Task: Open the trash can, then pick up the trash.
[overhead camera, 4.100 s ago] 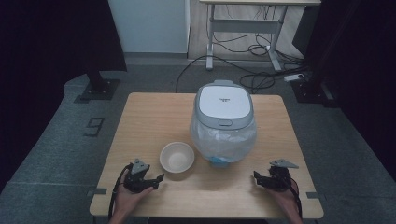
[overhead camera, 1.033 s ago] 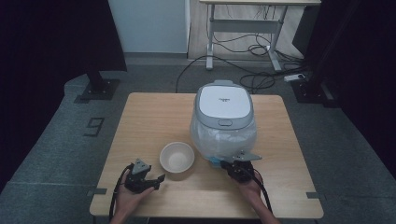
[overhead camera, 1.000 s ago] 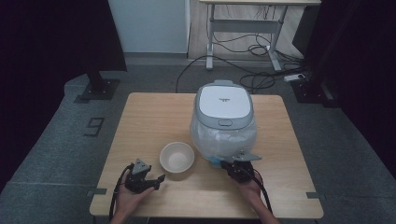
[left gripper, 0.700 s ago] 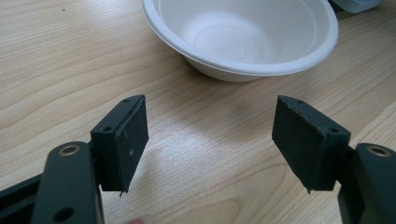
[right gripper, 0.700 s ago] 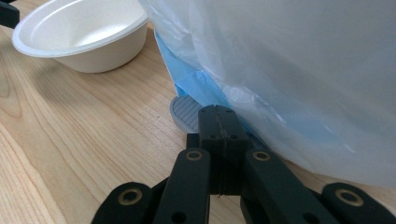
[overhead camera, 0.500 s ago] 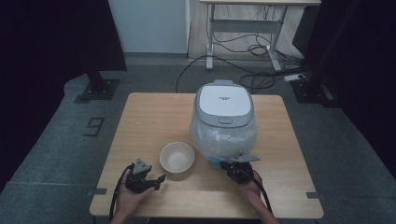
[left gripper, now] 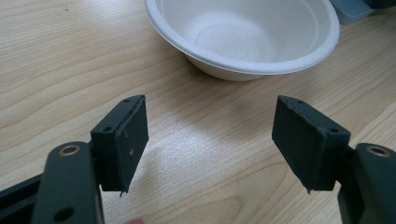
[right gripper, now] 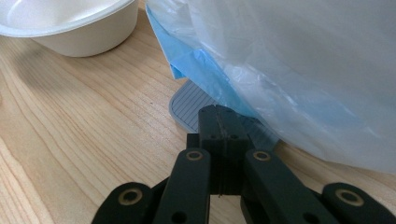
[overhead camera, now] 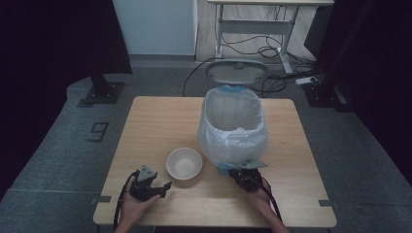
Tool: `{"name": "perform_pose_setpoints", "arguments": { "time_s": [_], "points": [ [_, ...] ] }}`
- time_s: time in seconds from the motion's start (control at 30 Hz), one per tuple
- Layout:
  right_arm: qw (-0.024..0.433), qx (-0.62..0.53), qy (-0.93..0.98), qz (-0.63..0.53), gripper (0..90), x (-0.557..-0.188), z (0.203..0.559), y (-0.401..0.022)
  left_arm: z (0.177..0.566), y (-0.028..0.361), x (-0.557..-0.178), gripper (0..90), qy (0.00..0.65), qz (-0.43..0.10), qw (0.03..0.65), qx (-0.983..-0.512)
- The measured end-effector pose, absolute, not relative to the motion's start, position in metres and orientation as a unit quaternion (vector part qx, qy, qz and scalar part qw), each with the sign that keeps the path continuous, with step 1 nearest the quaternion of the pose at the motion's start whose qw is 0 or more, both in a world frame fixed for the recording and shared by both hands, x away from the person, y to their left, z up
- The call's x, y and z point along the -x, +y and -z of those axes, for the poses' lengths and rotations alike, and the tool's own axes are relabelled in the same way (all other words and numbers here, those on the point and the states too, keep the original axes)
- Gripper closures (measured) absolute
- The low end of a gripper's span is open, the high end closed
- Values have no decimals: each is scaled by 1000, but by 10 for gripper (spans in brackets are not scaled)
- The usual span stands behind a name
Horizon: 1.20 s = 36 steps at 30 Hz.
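Note:
A white bin (overhead camera: pixel 233 126) lined with a clear and blue bag stands on the wooden table (overhead camera: pixel 160 121), its grey lid (overhead camera: pixel 236 72) raised at the back. My right gripper (overhead camera: pixel 241 171) is shut, with nothing between its pads. In the right gripper view its closed tip (right gripper: pixel 219 112) rests on the ribbed grey pedal (right gripper: pixel 191 105) at the bin's foot, under the bag (right gripper: pixel 289 60). An empty white bowl (overhead camera: pixel 184 164) sits left of the bin. My left gripper (overhead camera: pixel 163 188) lies on the table near the bowl (left gripper: pixel 243 32), open (left gripper: pixel 210 135) and holding nothing.
The bowl's rim (right gripper: pixel 70 23) sits close to the left of the right gripper. Bare wood stretches across the table's far left and right. Beyond the table are a desk frame (overhead camera: pixel 252 29) and loose cables on the floor.
The bin's lid, closed half a second ago, now stands open. The right gripper came from the table's right front to the bin's foot. The left gripper stayed put.

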State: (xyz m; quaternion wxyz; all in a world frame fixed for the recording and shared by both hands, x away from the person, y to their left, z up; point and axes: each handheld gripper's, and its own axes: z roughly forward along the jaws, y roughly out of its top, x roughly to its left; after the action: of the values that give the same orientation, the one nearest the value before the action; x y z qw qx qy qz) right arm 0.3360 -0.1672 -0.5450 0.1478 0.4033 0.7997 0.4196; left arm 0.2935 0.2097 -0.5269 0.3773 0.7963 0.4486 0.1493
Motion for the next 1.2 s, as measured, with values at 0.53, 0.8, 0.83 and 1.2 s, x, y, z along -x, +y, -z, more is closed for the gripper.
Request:
{"name": "perform_pose_setpoints", "arguments": {
  "time_s": [0.53, 0.8, 0.83, 1.2],
  "points": [
    [142, -404, 798, -424, 898, -337, 546, -169, 527, 210, -294, 271, 451, -149, 380, -794],
    [143, -403, 798, -425, 897, -337, 546, -169, 526, 211, -293, 272, 452, -148, 383, -792],
    [143, -403, 798, -425, 897, -337, 546, -169, 526, 212, -293, 272, 452, -148, 384, -791],
    [146, -401, 798, -426, 897, -336, 546, -169, 518, 212, -293, 280, 452, -159, 404, -779]
  ]
}}
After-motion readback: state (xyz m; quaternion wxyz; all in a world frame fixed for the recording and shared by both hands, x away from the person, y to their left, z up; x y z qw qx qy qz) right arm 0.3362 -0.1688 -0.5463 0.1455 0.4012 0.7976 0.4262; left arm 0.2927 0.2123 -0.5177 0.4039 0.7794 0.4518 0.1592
